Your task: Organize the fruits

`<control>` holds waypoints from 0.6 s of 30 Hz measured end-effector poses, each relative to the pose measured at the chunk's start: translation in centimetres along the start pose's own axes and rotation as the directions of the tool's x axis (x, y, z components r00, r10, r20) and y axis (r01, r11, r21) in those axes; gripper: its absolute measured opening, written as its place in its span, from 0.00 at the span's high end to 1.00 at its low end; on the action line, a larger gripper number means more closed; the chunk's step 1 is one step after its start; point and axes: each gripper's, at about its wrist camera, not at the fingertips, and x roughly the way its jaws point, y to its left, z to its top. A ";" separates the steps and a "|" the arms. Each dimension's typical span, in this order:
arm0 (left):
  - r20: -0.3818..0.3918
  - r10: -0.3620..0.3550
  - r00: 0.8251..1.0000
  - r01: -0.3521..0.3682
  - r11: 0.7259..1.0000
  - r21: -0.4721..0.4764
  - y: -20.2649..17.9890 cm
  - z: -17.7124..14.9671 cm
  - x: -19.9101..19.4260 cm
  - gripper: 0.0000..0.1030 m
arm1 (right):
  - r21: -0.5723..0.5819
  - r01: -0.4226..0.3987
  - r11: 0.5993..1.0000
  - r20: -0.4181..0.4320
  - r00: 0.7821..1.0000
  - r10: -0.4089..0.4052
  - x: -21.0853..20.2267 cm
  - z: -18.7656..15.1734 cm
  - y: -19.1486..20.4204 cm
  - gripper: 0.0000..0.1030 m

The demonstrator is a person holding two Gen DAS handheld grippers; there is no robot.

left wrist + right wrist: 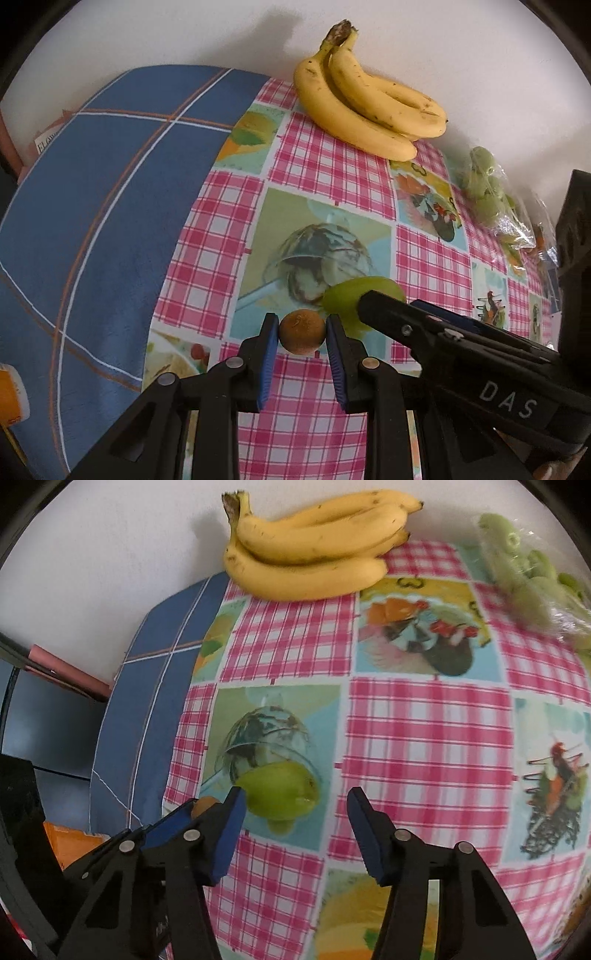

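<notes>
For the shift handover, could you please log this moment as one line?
left gripper: shut on kiwi | right gripper: open, beside green fruit | bananas: untouched, by wall

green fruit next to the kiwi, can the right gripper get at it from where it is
Probably yes. The right gripper is open just short of the green fruit, nothing between them. The left gripper, shut on the kiwi, crowds one side.

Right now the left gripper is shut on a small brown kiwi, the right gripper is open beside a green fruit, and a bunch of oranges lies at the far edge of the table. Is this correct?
Not quite. The fruit at the far edge is a bunch of bananas, not oranges, as the right wrist view shows. The rest holds: the left gripper is shut on the kiwi, and the right gripper is open beside the green fruit.
</notes>
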 end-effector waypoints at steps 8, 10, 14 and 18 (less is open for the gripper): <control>0.004 0.008 1.000 -0.007 1.000 -0.010 0.7 0.1 0.0 0.73 | 0.012 -0.042 0.999 -0.016 0.999 0.042 1.3 0.4 0.6 0.50; 0.003 0.013 1.000 -0.013 1.000 -0.009 0.7 0.2 0.1 0.73 | 0.005 -0.032 0.999 -0.015 0.999 0.032 1.4 0.5 0.9 0.50; -0.008 0.022 1.000 -0.022 1.000 -0.012 0.5 0.0 0.3 0.73 | 0.022 -0.050 0.999 -0.009 0.999 0.050 1.2 0.5 0.9 0.53; -0.009 0.035 0.999 -0.035 0.999 -0.006 -0.2 -0.3 -0.1 0.73 | 0.044 -0.053 0.998 -0.004 0.999 0.053 0.0 -0.1 0.2 0.57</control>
